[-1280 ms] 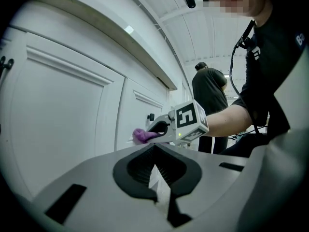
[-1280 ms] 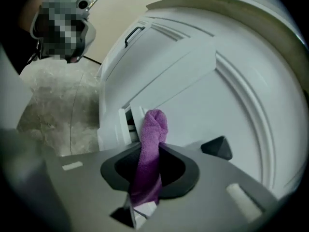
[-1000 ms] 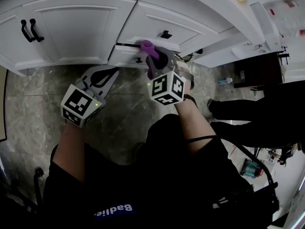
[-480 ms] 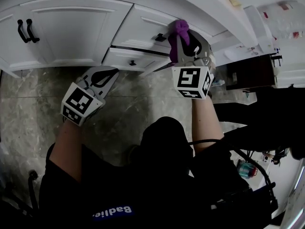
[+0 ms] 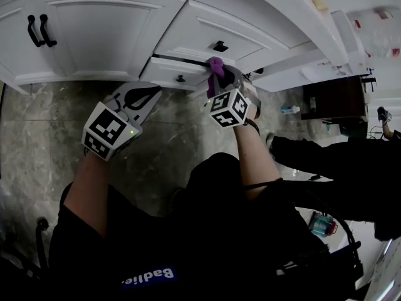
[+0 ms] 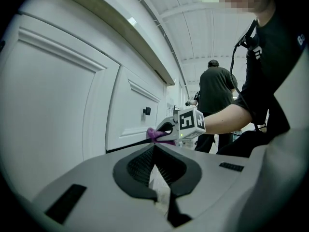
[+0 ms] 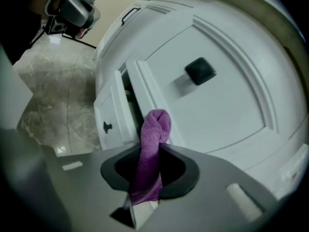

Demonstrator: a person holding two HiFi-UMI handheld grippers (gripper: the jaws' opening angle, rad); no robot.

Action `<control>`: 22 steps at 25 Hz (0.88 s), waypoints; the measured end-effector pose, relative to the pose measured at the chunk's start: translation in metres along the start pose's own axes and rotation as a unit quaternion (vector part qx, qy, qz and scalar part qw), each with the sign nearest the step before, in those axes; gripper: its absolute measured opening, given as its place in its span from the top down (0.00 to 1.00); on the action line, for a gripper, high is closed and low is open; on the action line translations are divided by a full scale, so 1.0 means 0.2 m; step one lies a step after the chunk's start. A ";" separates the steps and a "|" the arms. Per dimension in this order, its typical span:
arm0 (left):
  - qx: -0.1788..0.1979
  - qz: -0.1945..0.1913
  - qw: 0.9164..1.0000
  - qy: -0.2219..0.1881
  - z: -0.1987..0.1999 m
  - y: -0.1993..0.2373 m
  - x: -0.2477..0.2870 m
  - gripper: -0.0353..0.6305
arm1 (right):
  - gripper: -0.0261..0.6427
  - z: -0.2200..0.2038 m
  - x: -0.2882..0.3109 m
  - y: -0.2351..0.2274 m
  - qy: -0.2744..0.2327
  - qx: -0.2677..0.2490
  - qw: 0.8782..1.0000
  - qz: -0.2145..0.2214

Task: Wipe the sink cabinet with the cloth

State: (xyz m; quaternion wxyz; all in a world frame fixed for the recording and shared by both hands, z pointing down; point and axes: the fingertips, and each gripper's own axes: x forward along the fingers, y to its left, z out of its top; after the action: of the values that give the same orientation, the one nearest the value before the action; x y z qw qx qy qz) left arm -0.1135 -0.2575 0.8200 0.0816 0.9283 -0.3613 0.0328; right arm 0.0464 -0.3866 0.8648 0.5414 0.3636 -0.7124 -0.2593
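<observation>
**Purple cloth at the drawer seam**

At the far left of the head view we see the white sink cabinet (image 5: 94,36), its door carrying a pair of black handles (image 5: 37,30). Below it lies the grey marbled floor (image 5: 44,143).

Next comes our left gripper (image 5: 145,95), held low over the floor and apart from the cabinet, pointing towards it. In its own view, the left gripper (image 6: 154,151) has its jaws pressed together with nothing between them.

Moving right, the cabinet has two stacked drawer fronts. The upper drawer (image 5: 207,33) bears a black knob (image 5: 219,46), and the lower drawer (image 5: 169,77) has a smaller knob (image 5: 180,78). A dark gap runs between the two fronts.

Our right gripper (image 5: 219,77) is up against that seam. Its own view shows the right gripper (image 7: 149,166) with its jaws closed on the purple cloth (image 7: 153,134), which fills the narrow space between them. The cloth's bunched, twisted end sticks out past the jaw tips and touches the bottom edge of the upper drawer front, just beside the gap. In the head view the cloth (image 5: 216,64) shows as a small purple knot at that same spot.

At the far right, another person in dark clothes (image 5: 332,162) stands on the floor, well apart from the cabinet front.
</observation>
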 end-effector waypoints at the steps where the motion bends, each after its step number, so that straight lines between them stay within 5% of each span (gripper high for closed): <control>1: 0.000 -0.002 1.000 0.001 -0.01 -0.01 0.00 0.96 | 0.85 -0.02 0.01 0.05 0.008 -0.005 1.000 0.014; 5: 0.002 -0.009 1.000 0.001 -0.01 -0.02 0.01 0.96 | 0.85 -0.02 -0.06 0.02 -0.002 0.002 1.000 0.007; 13: 0.004 -0.015 1.000 0.003 -0.02 -0.04 0.05 0.96 | 0.85 0.22 -0.53 -0.63 -0.095 0.043 0.986 -0.133; 22: 0.016 -0.034 0.999 -0.001 0.02 -0.12 0.07 0.96 | 0.85 0.09 -0.52 -0.79 -0.067 0.020 0.980 -0.187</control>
State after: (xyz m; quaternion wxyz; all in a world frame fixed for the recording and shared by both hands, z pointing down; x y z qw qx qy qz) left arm -0.0877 -0.2506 0.8141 0.0675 0.9412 -0.3293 0.0349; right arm 0.0828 -0.3997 0.6791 0.4270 0.4835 -0.6711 -0.3653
